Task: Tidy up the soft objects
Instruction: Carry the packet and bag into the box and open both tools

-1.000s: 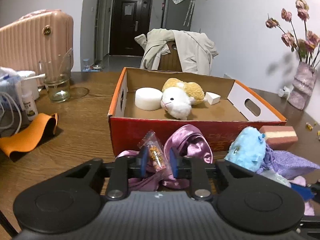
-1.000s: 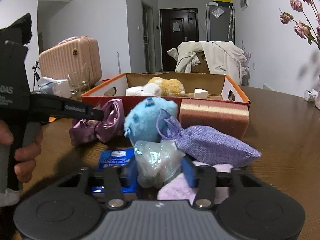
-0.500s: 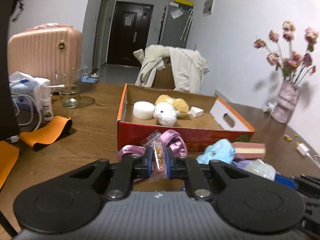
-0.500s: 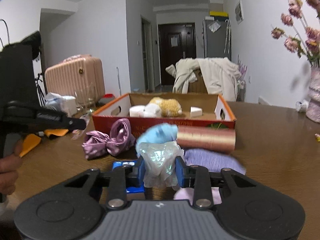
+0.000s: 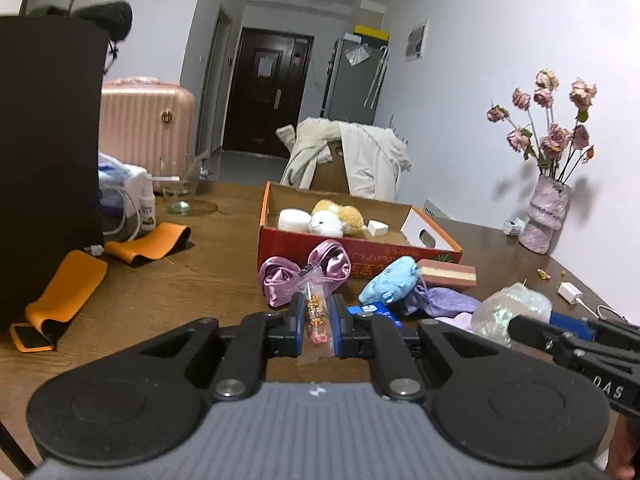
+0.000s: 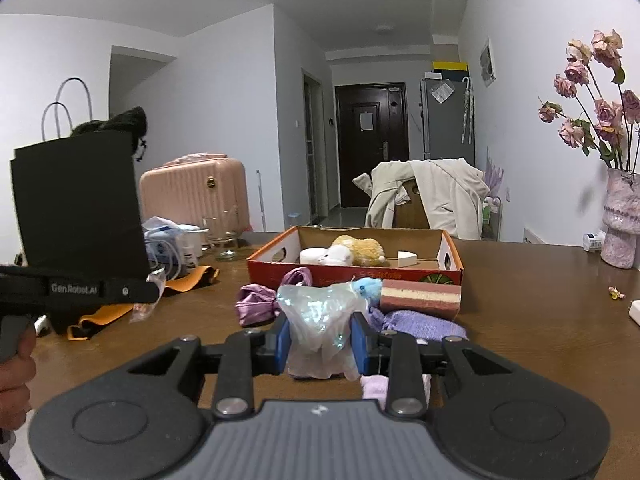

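Pinching a packet (image 5: 316, 320) left, a film wad (image 6: 320, 328) right; box (image 6: 452, 268) straight ahead, far, long axis crosswise, nearer the left hand-held gripper (image 5: 316, 326).

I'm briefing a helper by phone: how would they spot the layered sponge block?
Find the orange-rimmed cardboard box on the brown wooden table. Against its red front wall lies the rectangular sponge block, beside a fluffy blue plush toy. Only it has pink-and-cream stripes and square edges.

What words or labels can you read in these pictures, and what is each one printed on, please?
"GenRoboLAI": side of the left gripper.
"DAS": side of the right gripper; possibly cut off.
Print on the red box: too blurred.
Blue packet and small white bottle: too small.
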Motion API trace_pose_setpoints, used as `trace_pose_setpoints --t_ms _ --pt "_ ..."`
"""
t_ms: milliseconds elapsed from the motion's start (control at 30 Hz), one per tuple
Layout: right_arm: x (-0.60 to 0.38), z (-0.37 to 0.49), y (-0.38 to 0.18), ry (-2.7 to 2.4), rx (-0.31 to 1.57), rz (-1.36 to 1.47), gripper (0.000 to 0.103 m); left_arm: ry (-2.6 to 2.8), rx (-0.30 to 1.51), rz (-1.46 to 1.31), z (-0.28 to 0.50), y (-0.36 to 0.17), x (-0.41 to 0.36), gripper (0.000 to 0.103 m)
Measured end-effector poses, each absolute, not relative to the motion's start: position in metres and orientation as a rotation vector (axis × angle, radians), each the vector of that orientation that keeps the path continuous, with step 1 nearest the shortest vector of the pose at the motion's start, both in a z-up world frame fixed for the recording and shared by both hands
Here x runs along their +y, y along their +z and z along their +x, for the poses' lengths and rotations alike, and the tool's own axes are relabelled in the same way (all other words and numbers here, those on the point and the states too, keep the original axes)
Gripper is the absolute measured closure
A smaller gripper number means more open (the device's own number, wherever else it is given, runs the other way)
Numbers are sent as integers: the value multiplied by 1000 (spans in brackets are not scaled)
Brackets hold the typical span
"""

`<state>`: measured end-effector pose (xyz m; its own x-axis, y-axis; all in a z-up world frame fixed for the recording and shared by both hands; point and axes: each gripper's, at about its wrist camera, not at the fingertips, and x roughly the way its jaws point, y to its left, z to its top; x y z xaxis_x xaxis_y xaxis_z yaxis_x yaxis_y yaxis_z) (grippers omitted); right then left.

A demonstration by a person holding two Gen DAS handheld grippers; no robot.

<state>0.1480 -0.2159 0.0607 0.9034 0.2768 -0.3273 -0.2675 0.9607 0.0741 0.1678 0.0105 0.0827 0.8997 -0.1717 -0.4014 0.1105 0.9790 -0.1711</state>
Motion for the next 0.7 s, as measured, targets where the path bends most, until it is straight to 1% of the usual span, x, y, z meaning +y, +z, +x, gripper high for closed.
trace_pose_setpoints --t_ms 200,367,533,700 --pt "-219 128 60 285 335 34 73 -161 401 -134 151 89 4 89" --pt "-229 132 63 267 323 41 73 -177 399 -127 163 92 0 89" --pt "-248 168 82 268 293 34 73 -182 384 -91 213 104 -5 89" --pt "-270 251 106 270 293 16 72 -219 419 -52 304 116 -10 89"
